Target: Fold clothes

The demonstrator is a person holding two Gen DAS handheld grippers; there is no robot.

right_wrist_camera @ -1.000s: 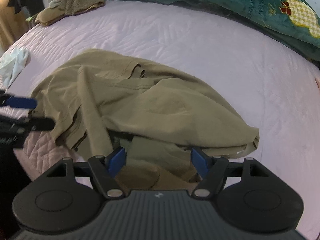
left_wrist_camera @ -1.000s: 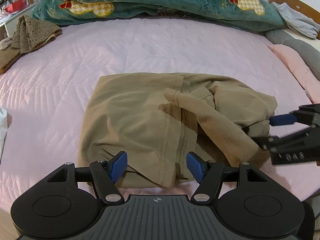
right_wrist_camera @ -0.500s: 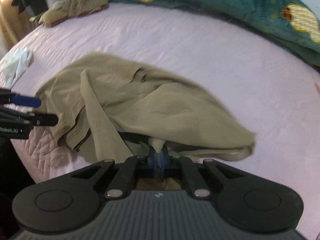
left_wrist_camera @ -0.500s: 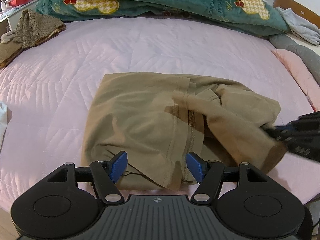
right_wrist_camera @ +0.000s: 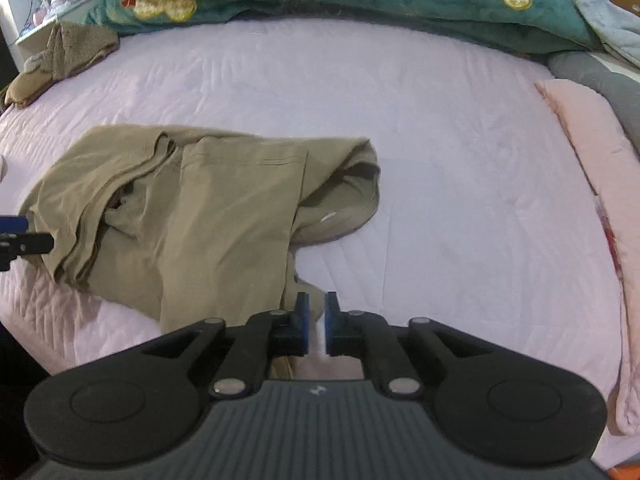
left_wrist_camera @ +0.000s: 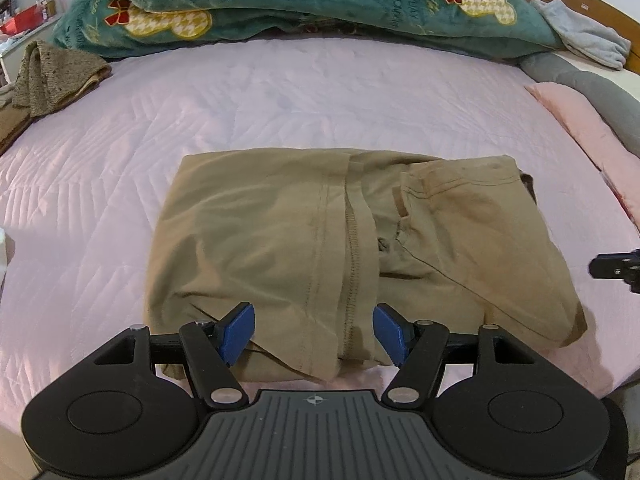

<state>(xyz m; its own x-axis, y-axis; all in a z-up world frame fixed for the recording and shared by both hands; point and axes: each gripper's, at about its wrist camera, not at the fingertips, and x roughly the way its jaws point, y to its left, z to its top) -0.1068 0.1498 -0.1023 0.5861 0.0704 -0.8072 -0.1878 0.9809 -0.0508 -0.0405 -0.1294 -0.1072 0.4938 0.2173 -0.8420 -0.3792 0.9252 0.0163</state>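
Note:
A tan garment (left_wrist_camera: 304, 248) lies folded into a rough rectangle on the pink bed sheet (left_wrist_camera: 280, 96). My left gripper (left_wrist_camera: 314, 334) hangs open over its near edge, blue pads apart on either side of a stitched seam and not pressing it. In the right wrist view the same garment (right_wrist_camera: 208, 216) spreads to the left, one flap laid over it. My right gripper (right_wrist_camera: 316, 318) sits at the garment's near right corner. Its jaws are opening with a narrow gap, and only sheet shows between the pads. Its fingertip (left_wrist_camera: 616, 266) shows at the left view's right edge.
A green blanket (left_wrist_camera: 304, 4) with yellow patches is heaped along the far side. A brown knitted cloth (left_wrist_camera: 56, 76) lies at the far left. A pink pillow (right_wrist_camera: 592, 168) and grey bedding (left_wrist_camera: 584, 84) line the right edge. The left gripper's tip (right_wrist_camera: 24, 240) shows at the right view's left edge.
The right gripper shut on the garment's loose right part, carried it over toward the right and near side, then began parting its jaws. The garment now lies flatter. The left gripper stayed open.

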